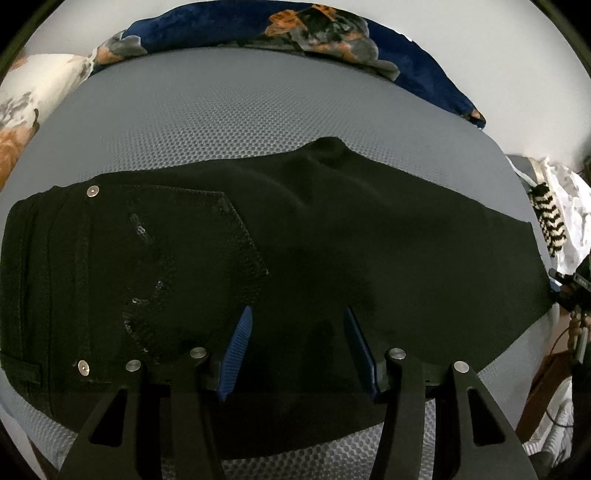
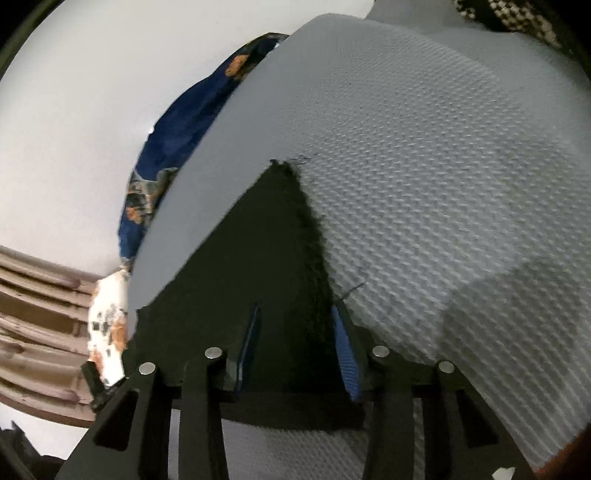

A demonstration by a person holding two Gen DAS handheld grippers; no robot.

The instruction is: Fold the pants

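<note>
Jaws spread over pants [image 1: 295, 240].

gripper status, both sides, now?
Left gripper: open, nothing held, over the black pants.
Right gripper: open, nothing held, over the pants' frayed hem.

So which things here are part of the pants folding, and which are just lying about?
Part of the job:
black pants
left tool, open
right tool, open

Lying about:
grey mesh mattress
blue floral blanket
black-and-white striped cloth
</note>
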